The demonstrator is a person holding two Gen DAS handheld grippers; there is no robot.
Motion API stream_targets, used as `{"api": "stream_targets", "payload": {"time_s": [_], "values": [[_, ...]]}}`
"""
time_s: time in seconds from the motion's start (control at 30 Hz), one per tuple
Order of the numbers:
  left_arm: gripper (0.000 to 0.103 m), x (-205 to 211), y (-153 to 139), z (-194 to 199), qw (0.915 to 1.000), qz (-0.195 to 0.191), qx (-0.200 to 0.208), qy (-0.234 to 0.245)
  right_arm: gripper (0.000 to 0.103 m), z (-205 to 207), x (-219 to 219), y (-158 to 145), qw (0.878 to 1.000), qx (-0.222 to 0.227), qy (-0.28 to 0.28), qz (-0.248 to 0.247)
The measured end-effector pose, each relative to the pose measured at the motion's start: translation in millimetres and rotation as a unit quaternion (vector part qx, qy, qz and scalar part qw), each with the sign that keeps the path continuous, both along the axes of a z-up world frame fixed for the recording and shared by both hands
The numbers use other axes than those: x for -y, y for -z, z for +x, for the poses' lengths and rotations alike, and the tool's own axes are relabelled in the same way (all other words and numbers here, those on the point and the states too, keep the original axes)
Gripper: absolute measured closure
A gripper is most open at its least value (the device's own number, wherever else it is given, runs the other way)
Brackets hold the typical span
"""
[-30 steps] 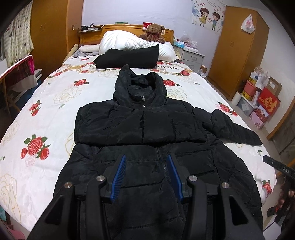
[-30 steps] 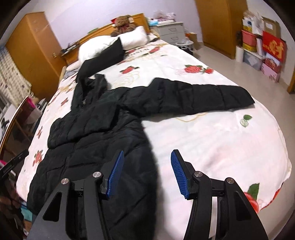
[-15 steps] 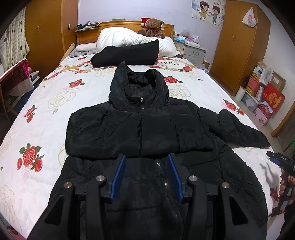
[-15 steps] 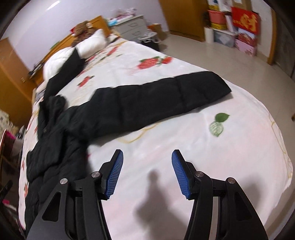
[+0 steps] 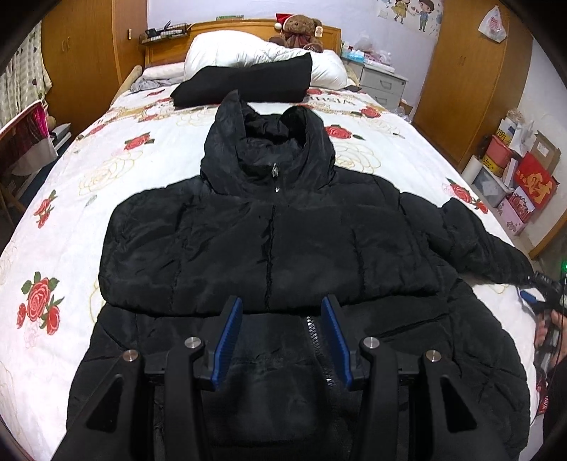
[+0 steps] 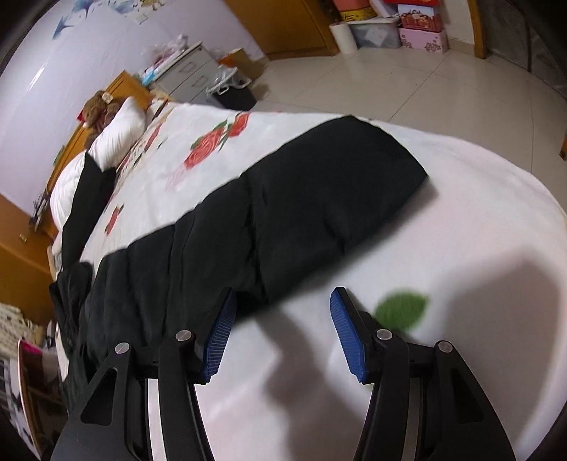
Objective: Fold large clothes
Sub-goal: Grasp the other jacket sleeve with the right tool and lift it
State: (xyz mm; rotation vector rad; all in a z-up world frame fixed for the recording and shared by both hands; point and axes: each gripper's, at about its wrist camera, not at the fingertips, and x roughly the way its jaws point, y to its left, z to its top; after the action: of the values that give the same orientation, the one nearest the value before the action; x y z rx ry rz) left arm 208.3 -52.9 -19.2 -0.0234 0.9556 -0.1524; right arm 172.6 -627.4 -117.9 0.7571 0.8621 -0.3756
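A black hooded puffer jacket [image 5: 269,248] lies face up on the rose-print bed [image 5: 88,184], hood toward the headboard, one sleeve folded across the chest. Its other sleeve [image 6: 301,209] stretches out toward the bed's right edge [image 5: 482,241]. My left gripper [image 5: 281,337] is open and empty, hovering over the jacket's lower front near the zipper. My right gripper [image 6: 283,319] is open and empty, just above the bedsheet beside the sleeve's near edge, close to the cuff. It also shows at the right edge of the left wrist view [image 5: 542,301].
A folded black garment [image 5: 244,83], white pillow [image 5: 255,53] and teddy bear [image 5: 301,30] sit at the headboard. Wardrobes, a nightstand [image 5: 382,85] and stacked boxes [image 5: 514,170] line the right side. A chair [image 5: 21,142] stands left of the bed.
My right gripper has swung right and dropped low toward the outstretched sleeve's cuff end. My left gripper moved slightly forward over the jacket. Both stay open.
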Motion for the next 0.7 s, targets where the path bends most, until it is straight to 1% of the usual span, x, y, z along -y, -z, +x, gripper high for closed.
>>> {"api": "stream_targets", "payload": {"time_s": [0.13,0.23,0.27,0.3,0.33,0.4,0.43,0.53,0.7], "values": [[0.054,-6,10,3,0.9999,0.001,-0.012,-0.01,0.047,14,9,5,1.0,0.008,0.019,-0.003],[0.054,-11,14,4,0.9997,0.001,-0.015,-0.017,0.047,24,14,5,1.0,0.002,0.027,-0.008],[0.054,-12,15,4,0.9997,0.001,-0.015,-0.019,0.049,27,15,4,1.0,-0.003,0.026,-0.014],[0.054,-14,15,5,0.9997,0.001,-0.016,-0.02,0.064,29,15,3,0.999,-0.008,0.026,-0.02],[0.054,-16,16,5,0.9996,0.001,-0.017,-0.022,0.083,30,16,2,1.0,-0.01,0.022,-0.018],[0.054,-19,15,4,0.9995,0.0,-0.016,-0.027,0.092,30,17,-4,1.0,-0.007,0.02,-0.014],[0.054,-21,14,3,0.9995,0.0,-0.015,-0.029,0.093,28,15,-11,1.0,-0.003,0.016,-0.021],[0.054,-27,10,0,0.9993,-0.004,-0.012,-0.034,0.094,26,5,-36,0.999,0.019,0.001,-0.034],[0.054,-33,-2,-9,0.9991,-0.018,-0.001,-0.038,0.094,18,-28,-108,0.994,0.084,-0.04,-0.061]]}}
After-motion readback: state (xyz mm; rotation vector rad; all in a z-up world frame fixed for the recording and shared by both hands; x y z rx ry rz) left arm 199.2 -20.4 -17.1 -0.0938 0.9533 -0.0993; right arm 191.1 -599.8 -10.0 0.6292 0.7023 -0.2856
